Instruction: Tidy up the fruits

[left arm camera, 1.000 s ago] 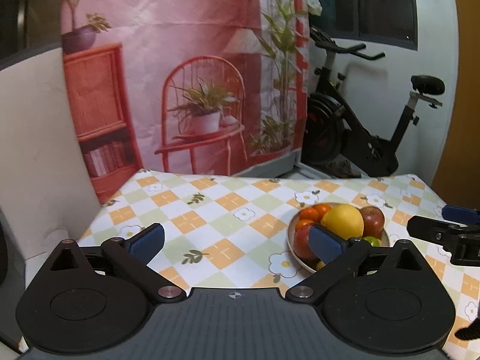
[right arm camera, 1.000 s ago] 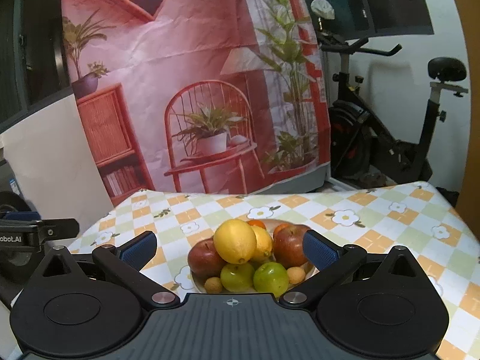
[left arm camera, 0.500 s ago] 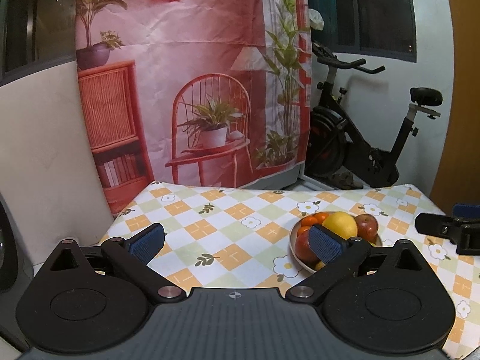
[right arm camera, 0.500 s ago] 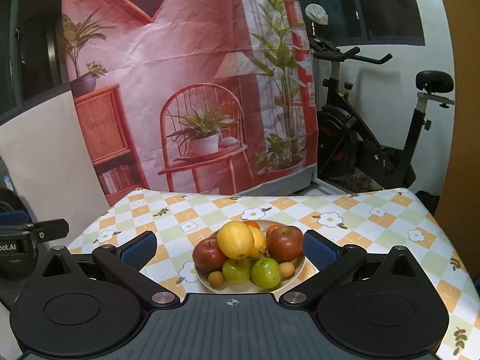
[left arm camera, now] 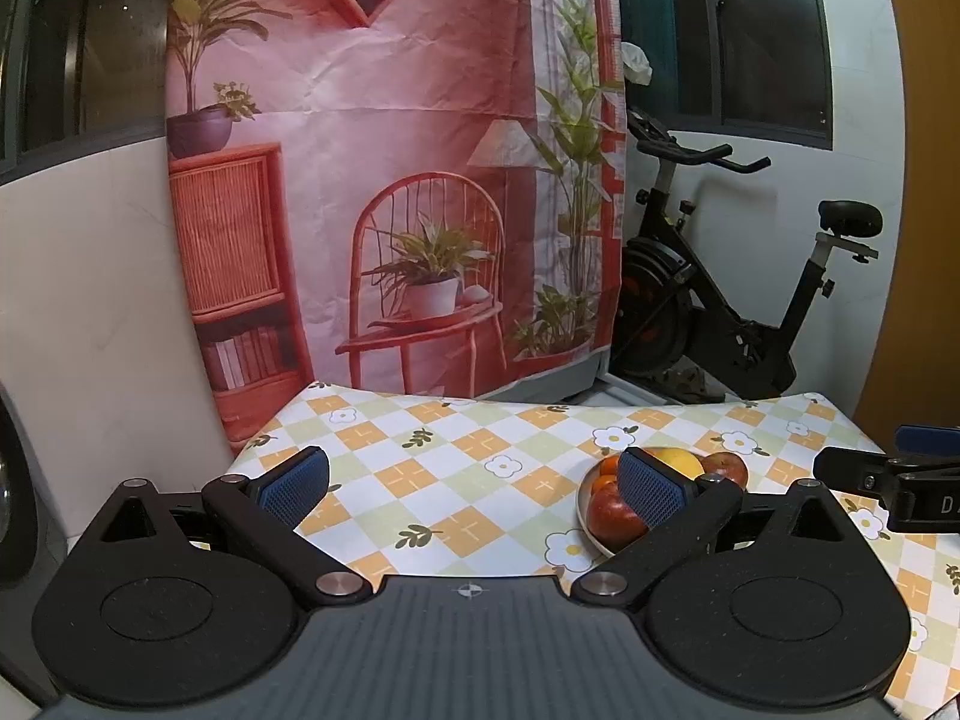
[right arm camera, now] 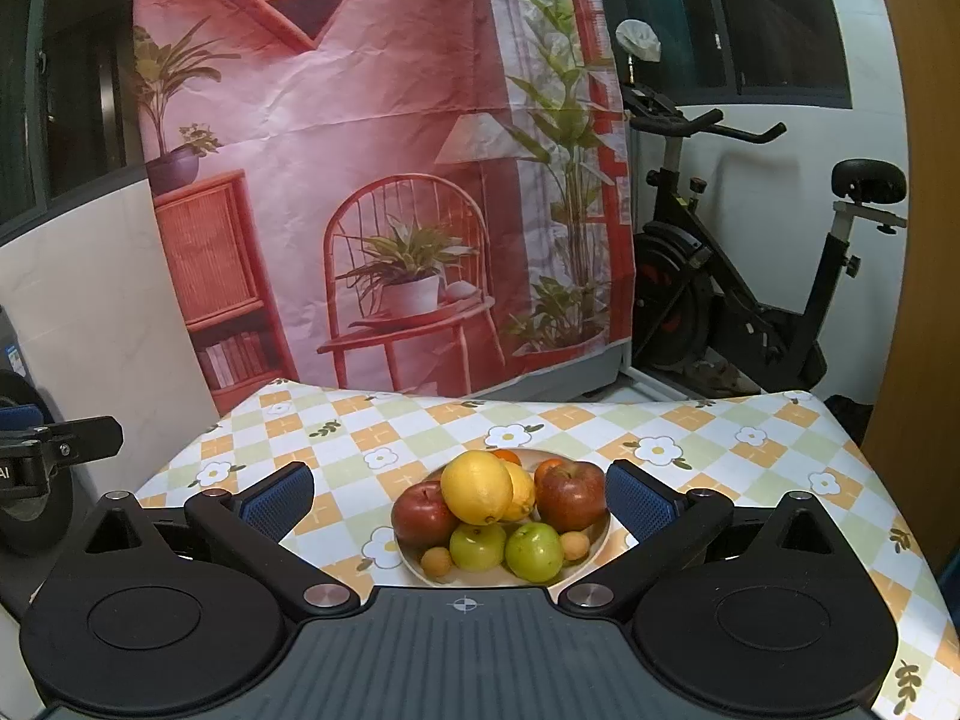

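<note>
The right gripper (right arm camera: 459, 495) hangs above the near edge of the table with its jaws spread wide and nothing between them, and the heaped bowl (right arm camera: 602, 531) sits straight ahead in the gap. The left gripper (left arm camera: 474, 483) is just as wide open and empty, off to the side, with only checked tablecloth (left arm camera: 432, 468) in front of it. The big yellow citrus (right arm camera: 476, 487) crowns the pile and looks the easiest to take: firm, fairly heavy, its rind likely slick, so I would close on its widest part from the sides. The two red apples (right arm camera: 570, 495) beside it should be hard and smooth too, while the green fruits (right arm camera: 533, 552) and small pale orange ones (right arm camera: 436, 561) at the front prop the heap and may roll if disturbed. The oranges (right arm camera: 507, 456) behind are mostly hidden, and the bowl's near rim is cut off by the gripper body. No place for sorted fruit shows anywhere.
</note>
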{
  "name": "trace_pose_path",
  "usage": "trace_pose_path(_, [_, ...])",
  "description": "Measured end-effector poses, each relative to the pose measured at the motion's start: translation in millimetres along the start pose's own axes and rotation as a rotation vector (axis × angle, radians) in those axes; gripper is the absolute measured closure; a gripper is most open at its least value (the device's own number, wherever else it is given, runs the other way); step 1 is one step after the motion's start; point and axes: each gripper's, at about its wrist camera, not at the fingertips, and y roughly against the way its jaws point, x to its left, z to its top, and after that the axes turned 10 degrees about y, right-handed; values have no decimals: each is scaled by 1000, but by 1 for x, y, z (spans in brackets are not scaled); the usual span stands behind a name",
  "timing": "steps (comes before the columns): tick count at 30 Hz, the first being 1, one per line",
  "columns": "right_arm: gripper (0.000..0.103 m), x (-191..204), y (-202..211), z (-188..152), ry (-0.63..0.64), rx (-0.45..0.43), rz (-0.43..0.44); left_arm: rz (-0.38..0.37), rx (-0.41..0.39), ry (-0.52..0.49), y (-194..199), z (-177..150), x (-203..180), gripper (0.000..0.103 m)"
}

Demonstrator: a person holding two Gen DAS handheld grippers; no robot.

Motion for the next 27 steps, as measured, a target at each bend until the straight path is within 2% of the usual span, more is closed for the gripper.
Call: trace_pose_path(27, [0, 2, 2, 2, 4, 1, -10, -13, 12, -10, 3, 3, 1, 0])
